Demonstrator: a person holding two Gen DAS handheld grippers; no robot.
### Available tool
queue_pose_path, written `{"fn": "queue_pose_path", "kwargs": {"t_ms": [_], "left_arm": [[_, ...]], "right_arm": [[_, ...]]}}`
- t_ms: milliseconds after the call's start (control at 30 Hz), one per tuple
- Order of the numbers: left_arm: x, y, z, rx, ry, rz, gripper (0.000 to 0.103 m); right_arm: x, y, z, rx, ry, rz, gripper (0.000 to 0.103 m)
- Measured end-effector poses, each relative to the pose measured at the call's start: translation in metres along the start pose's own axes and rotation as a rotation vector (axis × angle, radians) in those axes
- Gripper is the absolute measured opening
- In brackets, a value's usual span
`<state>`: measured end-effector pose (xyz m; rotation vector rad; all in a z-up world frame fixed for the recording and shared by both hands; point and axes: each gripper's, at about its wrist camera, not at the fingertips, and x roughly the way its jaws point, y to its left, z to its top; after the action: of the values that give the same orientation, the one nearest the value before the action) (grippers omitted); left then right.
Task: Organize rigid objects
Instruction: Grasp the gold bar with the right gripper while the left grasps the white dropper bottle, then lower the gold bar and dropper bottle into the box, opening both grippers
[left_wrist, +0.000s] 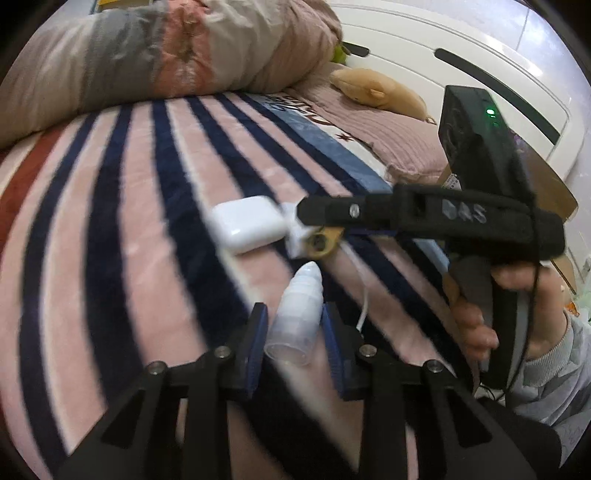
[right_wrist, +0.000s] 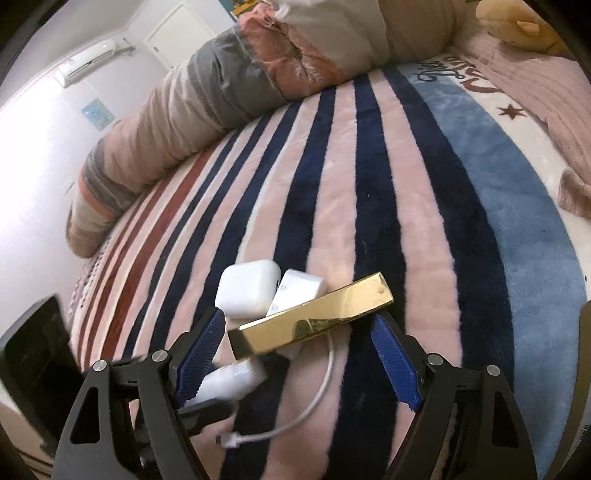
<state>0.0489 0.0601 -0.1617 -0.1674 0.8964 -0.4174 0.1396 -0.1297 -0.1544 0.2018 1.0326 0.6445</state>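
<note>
Claw (left_wrist: 293, 328) level, clamping white bottle (left_wrist: 297, 310) sideways.

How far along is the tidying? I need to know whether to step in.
Partly gathered: the white case, white charger and gold bar sit bunched on the striped blanket. In hand: the left tool grips a small ribbed bottle; the right tool is open at the bar. Left: the loose cable.

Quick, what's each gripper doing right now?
Left gripper: shut on the white bottle.
Right gripper: open around the gold bar, not gripping it.
</note>
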Motion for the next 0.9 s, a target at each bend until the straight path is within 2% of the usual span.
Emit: {"fn": "queue_pose_path", "kwargs": {"t_ms": [67,133,200,300,533,700,867,900], "left_arm": [[-0.012,0.008,-0.009,-0.022,-0.013,0.039,0.026],[-0.021,0.018,-0.014,-0.054,-0.025,0.062,0.026],[-0.025,0.024,-0.017,-0.07,-0.032,0.075,0.026],[-0.029,0.028,-0.021,-0.081,-0.036,0.082,0.026],[-0.026,0.026,-0.02,-0.089,-0.033,0.1,0.026],[-0.02,0.026,-0.017,-0.106,-0.032,0.112,0.031],[-0.012,0.02,-0.015,-0.086,-0.036,0.16,0.031],[-0.012,0.02,-0.016,-0.081,-0.039,0.173,0.027]], "right_arm": [[0.003,0.003,0.001,-0.008,-0.012,-0.033,0.072],[0.006,0.005,0.001,-0.02,-0.027,-0.101,0.044],[0.004,0.005,-0.001,-0.031,-0.038,-0.138,0.021],[-0.004,0.004,-0.006,-0.055,-0.04,-0.161,0.014],[-0.032,0.012,-0.036,-0.173,-0.017,-0.225,0.014],[-0.033,0.016,-0.051,-0.23,-0.004,-0.283,0.014],[-0.032,0.02,-0.062,-0.288,-0.019,-0.313,0.014],[-0.033,0.021,-0.062,-0.291,-0.023,-0.318,0.014]]}}
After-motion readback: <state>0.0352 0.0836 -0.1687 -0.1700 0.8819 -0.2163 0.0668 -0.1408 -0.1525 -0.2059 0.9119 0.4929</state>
